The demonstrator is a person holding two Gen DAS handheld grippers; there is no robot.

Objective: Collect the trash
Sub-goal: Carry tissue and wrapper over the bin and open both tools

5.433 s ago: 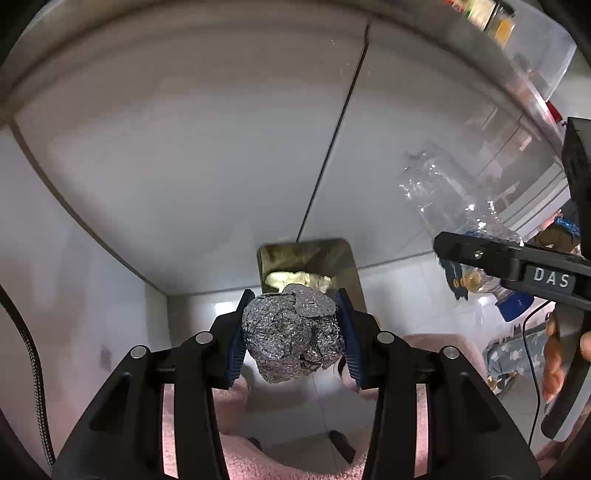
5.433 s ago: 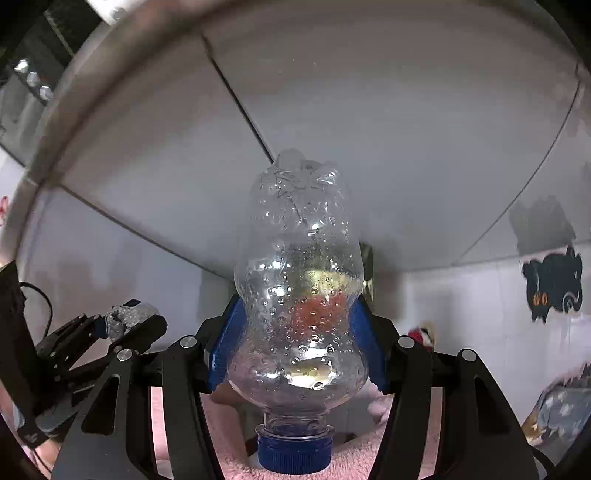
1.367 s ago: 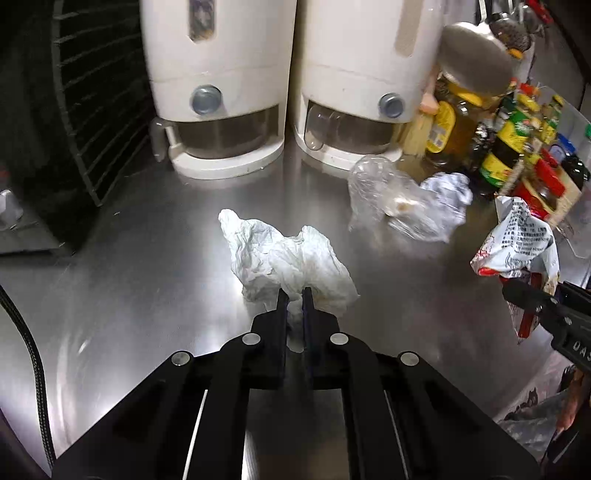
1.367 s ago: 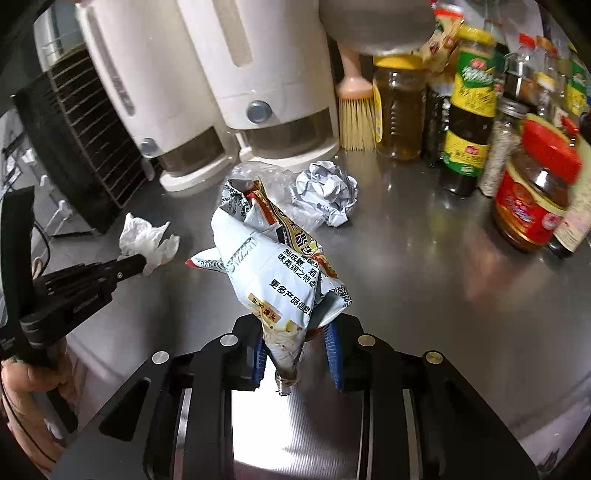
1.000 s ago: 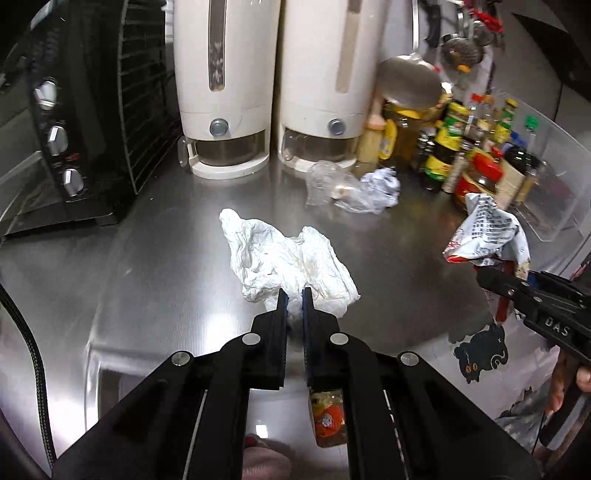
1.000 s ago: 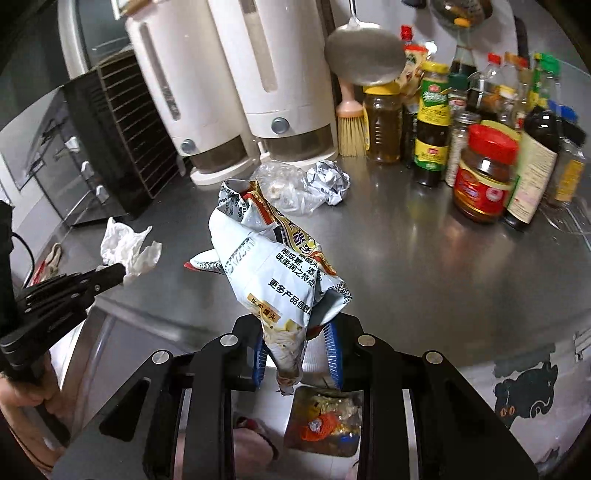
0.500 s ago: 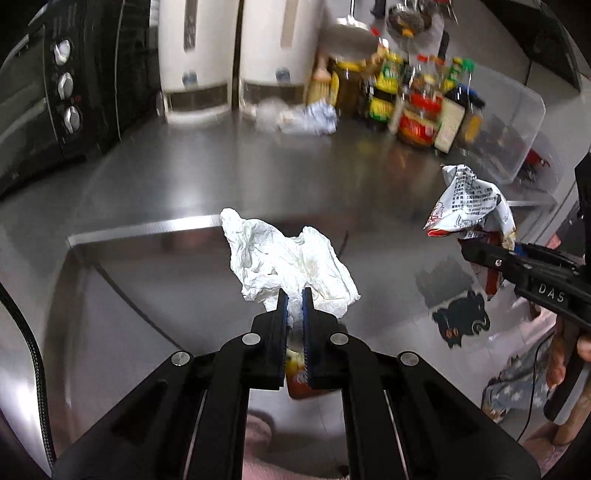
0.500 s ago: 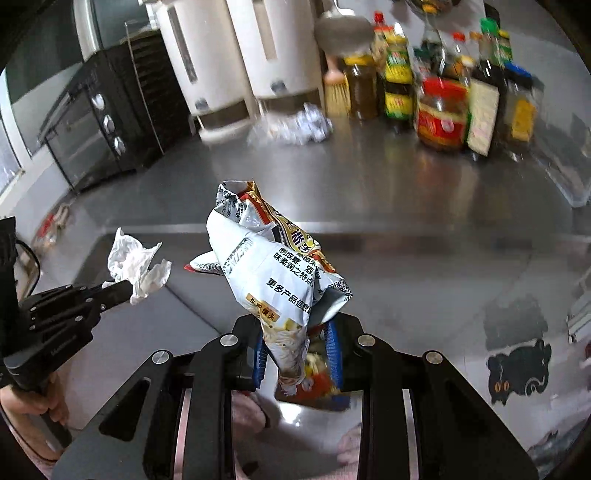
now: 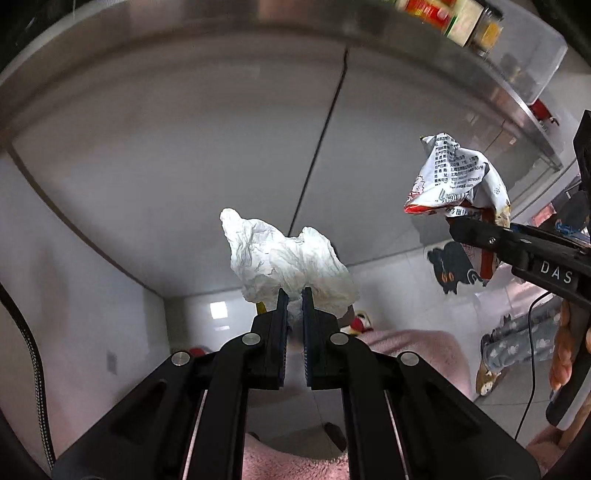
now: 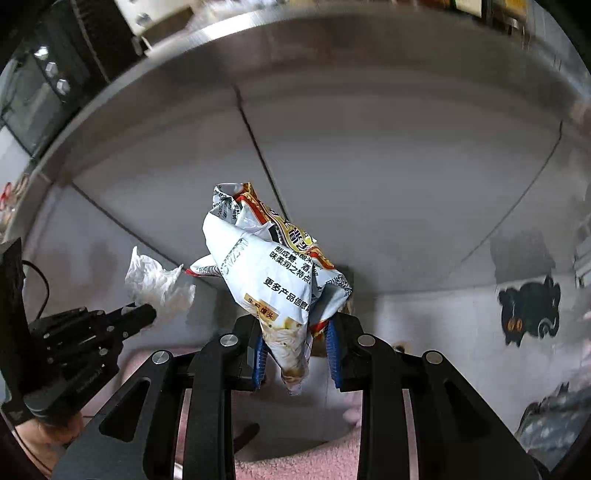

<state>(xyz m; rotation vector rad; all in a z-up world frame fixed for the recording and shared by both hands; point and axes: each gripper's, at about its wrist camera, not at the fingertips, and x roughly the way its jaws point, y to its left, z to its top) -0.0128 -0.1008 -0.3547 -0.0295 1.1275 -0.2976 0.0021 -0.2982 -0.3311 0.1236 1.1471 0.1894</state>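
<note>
Your left claw [image 9: 292, 297] covers the lower middle of the crumpled tissue [image 9: 284, 258], so you cannot see how much paper sits between the fingers. In the right wrist view the snack wrapper [image 10: 273, 273] hides the gap of your right claw [image 10: 295, 341], and its printed text is cut off by folds. Whatever lies on the floor beneath both claws is blocked: only a yellow and red sliver [image 9: 356, 321] peeks past the tissue, too small to name. The jars [image 9: 458, 18] on the counter [image 9: 258, 22] are smeared by blur and clipped by the top edge. The oven [image 10: 40, 74] is cropped at the left border.
</note>
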